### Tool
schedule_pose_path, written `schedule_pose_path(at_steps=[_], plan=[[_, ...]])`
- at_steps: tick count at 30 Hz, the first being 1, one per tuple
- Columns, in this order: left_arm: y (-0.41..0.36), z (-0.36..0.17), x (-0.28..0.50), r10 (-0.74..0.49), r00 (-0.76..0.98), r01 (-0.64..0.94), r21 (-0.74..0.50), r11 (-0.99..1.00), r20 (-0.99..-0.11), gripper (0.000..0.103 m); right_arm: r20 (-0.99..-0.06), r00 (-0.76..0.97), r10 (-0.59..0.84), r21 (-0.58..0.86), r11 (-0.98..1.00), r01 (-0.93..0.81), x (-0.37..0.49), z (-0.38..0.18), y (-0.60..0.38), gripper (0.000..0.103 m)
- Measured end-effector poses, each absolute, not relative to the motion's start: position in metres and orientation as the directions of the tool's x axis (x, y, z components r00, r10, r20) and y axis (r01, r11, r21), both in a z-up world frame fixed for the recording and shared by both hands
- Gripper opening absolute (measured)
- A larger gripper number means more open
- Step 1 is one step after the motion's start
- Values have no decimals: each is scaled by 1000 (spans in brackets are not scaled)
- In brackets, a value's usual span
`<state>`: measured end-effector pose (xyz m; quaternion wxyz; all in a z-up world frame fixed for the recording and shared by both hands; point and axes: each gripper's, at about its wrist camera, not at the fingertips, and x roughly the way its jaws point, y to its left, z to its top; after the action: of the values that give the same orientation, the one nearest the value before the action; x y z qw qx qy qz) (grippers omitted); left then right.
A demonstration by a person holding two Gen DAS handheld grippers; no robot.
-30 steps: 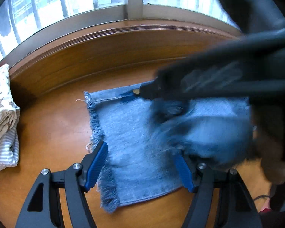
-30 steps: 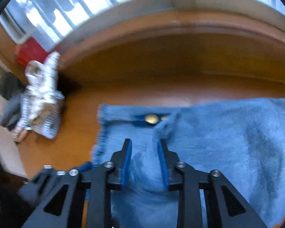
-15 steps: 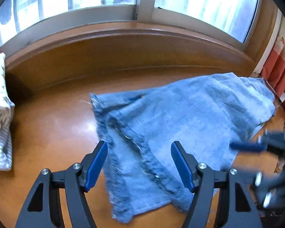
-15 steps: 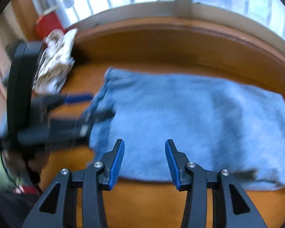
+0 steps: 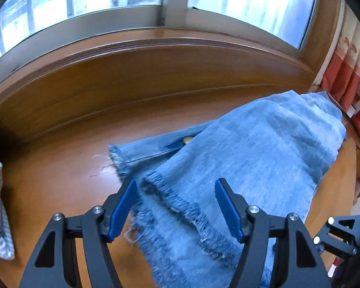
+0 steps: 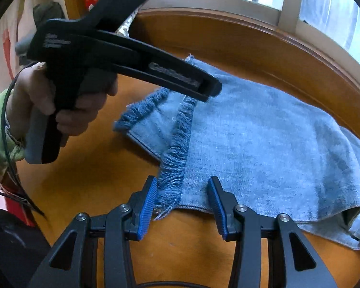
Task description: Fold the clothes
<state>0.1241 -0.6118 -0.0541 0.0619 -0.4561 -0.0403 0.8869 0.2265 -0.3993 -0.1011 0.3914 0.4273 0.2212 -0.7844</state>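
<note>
You've got the denim garment (image 5: 264, 158) lying across the wooden table (image 5: 60, 180), already doubled over once, top layer's frayed hem (image 6: 177, 148) running diagonal over the lower one. It'll handle floppy but w/ some body: denim is heavier than a shirt, holds a crease, sags if you lift one corner only. Not slippery, not fragile, though the fringe will snag and pull threads, so don't pinch loose strands. Take it just inside the hem, both layers, one corner per hand. Metal button (image 5: 187, 140) near the far edge = a hard lump, keep it out of the fold line. Left claw (image 5: 176, 207) is spread, has just been closing, cloth between the pads but not pinched. Right claw (image 6: 182, 207) is also spread, has eased in slightly, straddling the near frayed corner, nothing gripped.
</note>
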Motion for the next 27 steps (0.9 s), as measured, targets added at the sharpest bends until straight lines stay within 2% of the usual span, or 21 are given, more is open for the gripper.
schedule_pose_path(at_steps=[1,2,3,4,5,6,7,13,19,23,27], plan=[[-610,-55,123,156,-573,-79,-136,-988,-804,50,-842,-342,-418,-28,-599,800,228,-101,-399,34],[-608,-56,123,164,-572,-86,-141,-986,-804,42,-839,-352,-415,-35,-604,796,228,-102,-398,32],[-605,-57,122,166,-573,-90,-139,-986,-803,30,-836,-358,-417,-35,-610,792,228,-102,-396,27],[-602,-57,122,168,-573,-95,-139,-986,-802,23,-833,-359,-422,-27,-617,787,228,-101,-394,16],[-601,-57,122,173,-572,-99,-142,-985,-802,11,-831,-355,-429,-12,-624,781,227,-101,-392,12],[-600,-57,122,180,-569,-101,-149,-984,-802,9,-828,-353,-435,1,-631,776,225,-100,-389,8],[-600,-55,122,187,-567,-103,-156,-982,-802,8,-826,-353,-439,10,-638,770,224,-100,-387,3],[-598,-30,122,218,-584,-118,-184,-976,-782,6,-787,-319,-528,131,-648,750,215,-82,-372,2],[-603,22,115,162,-649,-119,-112,-987,-744,6,-666,-237,-707,324,-560,762,205,-35,-364,2],[-612,20,106,96,-622,-88,-52,-995,-777,6,-631,-163,-759,407,-502,763,197,-30,-379,2],[-618,-2,99,56,-569,-60,-26,-998,-820,6,-655,-104,-748,417,-473,776,200,-46,-409,2]])
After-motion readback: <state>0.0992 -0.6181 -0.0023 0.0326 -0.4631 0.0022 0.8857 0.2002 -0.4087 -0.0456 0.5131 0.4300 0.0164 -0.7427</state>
